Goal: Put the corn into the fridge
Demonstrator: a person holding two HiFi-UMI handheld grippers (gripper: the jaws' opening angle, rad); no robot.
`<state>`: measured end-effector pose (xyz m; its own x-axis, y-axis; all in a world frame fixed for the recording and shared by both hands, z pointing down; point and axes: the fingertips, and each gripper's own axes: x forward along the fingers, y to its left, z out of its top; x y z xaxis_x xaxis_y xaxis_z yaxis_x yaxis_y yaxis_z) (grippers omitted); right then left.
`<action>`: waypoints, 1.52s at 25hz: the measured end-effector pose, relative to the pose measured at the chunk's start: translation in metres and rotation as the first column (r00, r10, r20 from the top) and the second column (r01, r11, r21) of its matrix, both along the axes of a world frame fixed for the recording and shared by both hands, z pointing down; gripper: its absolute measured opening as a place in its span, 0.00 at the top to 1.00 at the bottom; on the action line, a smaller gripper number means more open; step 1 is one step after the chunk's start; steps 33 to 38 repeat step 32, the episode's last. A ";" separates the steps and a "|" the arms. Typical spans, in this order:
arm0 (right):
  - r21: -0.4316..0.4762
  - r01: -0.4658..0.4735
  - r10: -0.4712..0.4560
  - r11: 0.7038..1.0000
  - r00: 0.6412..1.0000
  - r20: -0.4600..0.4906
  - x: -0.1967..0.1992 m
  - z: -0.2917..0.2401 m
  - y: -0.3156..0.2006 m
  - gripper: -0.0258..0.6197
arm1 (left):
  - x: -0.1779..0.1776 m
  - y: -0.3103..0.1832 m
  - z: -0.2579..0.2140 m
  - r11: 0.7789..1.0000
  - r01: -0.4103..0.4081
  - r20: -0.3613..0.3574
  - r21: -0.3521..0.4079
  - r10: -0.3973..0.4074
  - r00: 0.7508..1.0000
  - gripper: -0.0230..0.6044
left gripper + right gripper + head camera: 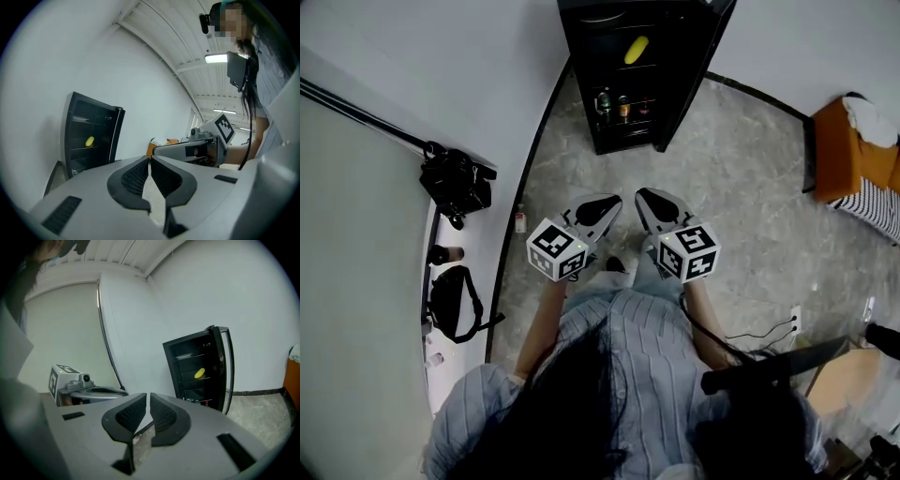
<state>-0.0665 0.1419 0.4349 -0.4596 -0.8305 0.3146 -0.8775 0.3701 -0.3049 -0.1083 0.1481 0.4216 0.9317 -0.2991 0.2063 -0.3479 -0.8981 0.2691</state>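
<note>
The yellow ear of corn (636,50) already lies on a middle shelf inside the tall black fridge (581,89) at the far side of the room, so the placing step looks done. The fridge's glass-fronted door (692,80) stands open on the right, and a lower shelf holds a few small bottles (619,105). The left gripper (150,160) and right gripper (147,397) sit side by side near the person, well apart from the fridge. Each has its jaws pressed together on nothing. What probably remains is reaching forward to push the door shut.
</note>
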 end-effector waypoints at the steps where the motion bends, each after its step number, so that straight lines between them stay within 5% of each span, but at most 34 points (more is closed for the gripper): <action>1: 0.001 0.004 -0.004 1.000 1.000 -0.003 -0.003 0.000 0.003 0.90 | -0.002 0.003 0.000 1.000 0.000 0.001 0.001 0.000 1.000 0.95; 13: 0.019 0.057 -0.057 0.998 0.998 -0.027 -0.022 -0.003 0.024 0.91 | -0.009 0.025 -0.003 1.000 0.009 -0.005 0.024 -0.009 1.000 0.95; 38: 0.005 0.014 -0.014 1.000 1.000 0.007 -0.001 -0.001 0.032 0.91 | 0.014 0.028 0.000 0.999 -0.026 0.000 0.027 0.026 1.000 0.95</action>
